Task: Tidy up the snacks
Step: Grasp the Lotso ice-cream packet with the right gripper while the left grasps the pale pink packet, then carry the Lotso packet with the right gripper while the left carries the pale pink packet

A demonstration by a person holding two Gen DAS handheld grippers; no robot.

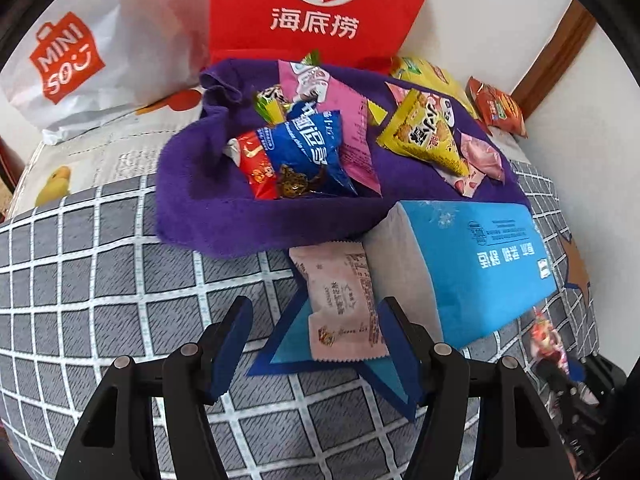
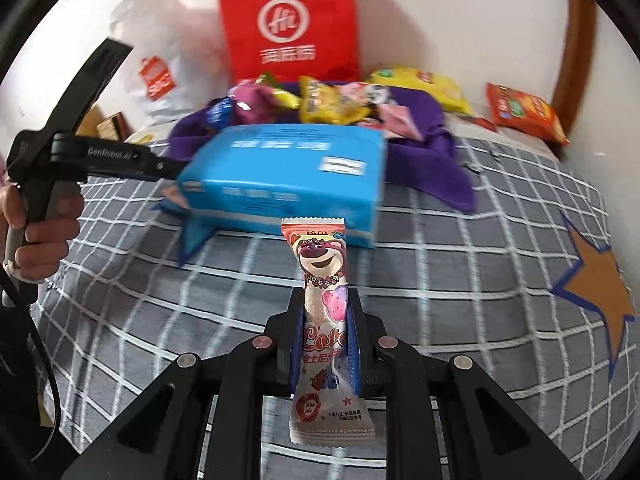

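Nearest item, right wrist view: 1 pink bear-print snack stick [image 2: 325, 320], clamped upright between the closed jaws of the right gripper [image 2: 326, 340], its top end reaching toward the blue box [image 2: 288, 176]. Nearest item, left wrist view: left gripper [image 1: 316, 344], jaws partly open and gripping nothing, hanging over 1 pale pink wrapper [image 1: 344, 304] that lies flat on the grey checked bedspread [image 1: 100, 280] against the box's near end; contact with the pads is not evident. Far left: 1 white shopping bag [image 1: 92, 52], propped against the wall. Left of centre: 1 purple towel [image 1: 192, 184] spread on the bed, carrying 1 blue packet [image 1: 312, 152], 1 red packet [image 1: 256, 168], 1 long pink packet [image 1: 348, 120] and small green-and-yellow sweets [image 1: 272, 104] in a loose heap. Centre rear: 1 red bag [image 1: 320, 12], upright behind the towel. Right of centre: 1 yellow triangular packet [image 1: 424, 132] and pink sweets [image 1: 480, 156] on the towel. Far right: 1 large yellow bag [image 1: 432, 76] and 1 orange packet [image 1: 496, 106] near the wall. Status, by judgement: sorting looks early to midway; most snacks remain mixed on the towel, no tidy grouping is evident, and 1 stick is in hand with 1 wrapper apparently next for pickup.
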